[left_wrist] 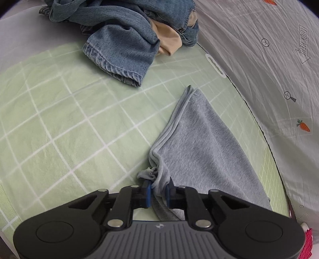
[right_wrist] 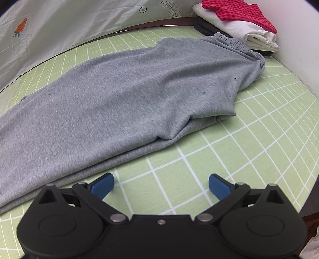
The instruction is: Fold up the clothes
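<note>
Left gripper: narrow, blue pads pinched on a bunched edge of the grey pants, cloth squeezed between them and a small tuft poking out on the left. Right gripper: spread wide, nothing between the blue pads, hovering over bare green sheet just beside the near edge of the pants.

One pair of grey pants, laid long across the sheet with the legs folded one over the other; elastic waistband at the far right end in the right wrist view, leg end running off to the left. Seen in the left wrist view as a narrowing strip leading away from the pinched edge.

One pair of jeans, crumpled in a heap well beyond the pants' leg end, a hemmed cuff lying toward the left gripper. One beige piece tucked under the jeans.

Past the waistband, one stack against the wall: a red checked cloth on top, a white folded piece under it, something dark at the bottom touching the waistband.

Along the far side of the pants, a white cover with carrot prints and a "LOOK HERE" arrow, edging the sheet.
</note>
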`<state>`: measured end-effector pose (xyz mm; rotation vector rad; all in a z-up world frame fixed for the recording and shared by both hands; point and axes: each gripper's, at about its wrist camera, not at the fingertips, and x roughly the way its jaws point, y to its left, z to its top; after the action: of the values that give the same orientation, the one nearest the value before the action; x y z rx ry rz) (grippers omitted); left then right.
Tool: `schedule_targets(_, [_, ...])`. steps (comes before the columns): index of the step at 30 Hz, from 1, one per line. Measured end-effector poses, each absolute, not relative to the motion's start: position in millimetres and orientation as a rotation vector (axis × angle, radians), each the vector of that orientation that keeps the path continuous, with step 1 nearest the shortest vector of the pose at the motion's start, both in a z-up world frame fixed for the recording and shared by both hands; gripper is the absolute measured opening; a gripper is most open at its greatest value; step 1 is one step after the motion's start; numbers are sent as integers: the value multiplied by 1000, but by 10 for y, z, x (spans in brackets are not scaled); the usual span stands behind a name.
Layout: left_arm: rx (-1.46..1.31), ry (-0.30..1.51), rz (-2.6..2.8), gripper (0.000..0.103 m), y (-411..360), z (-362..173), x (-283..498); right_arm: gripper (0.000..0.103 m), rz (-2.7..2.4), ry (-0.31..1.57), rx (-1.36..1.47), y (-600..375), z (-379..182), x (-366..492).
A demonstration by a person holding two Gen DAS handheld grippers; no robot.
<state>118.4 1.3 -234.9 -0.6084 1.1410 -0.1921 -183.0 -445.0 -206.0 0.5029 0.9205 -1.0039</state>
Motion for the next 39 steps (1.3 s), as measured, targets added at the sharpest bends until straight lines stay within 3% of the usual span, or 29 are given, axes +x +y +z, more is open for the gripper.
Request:
schedule_targets(14, [-451,1008,-286,8,-553,-1925,1070,102,-965,969,414,-4668,-1877,-1771])
schedule_targets(26, [-247,901,-584,7,-2007,-1524,827,102,-1001,885,462,-5348,-1743,-2080])
schedule_targets(36, [9,1164,-746,8,-3031,-2129,427,102,-1044,849,528,-5908,-1752,-2162])
schedule_targets(39, [-44,1160,-748,17,-2914,-2083,435,102,-1010,865,519,-5876,-1787,-2125])
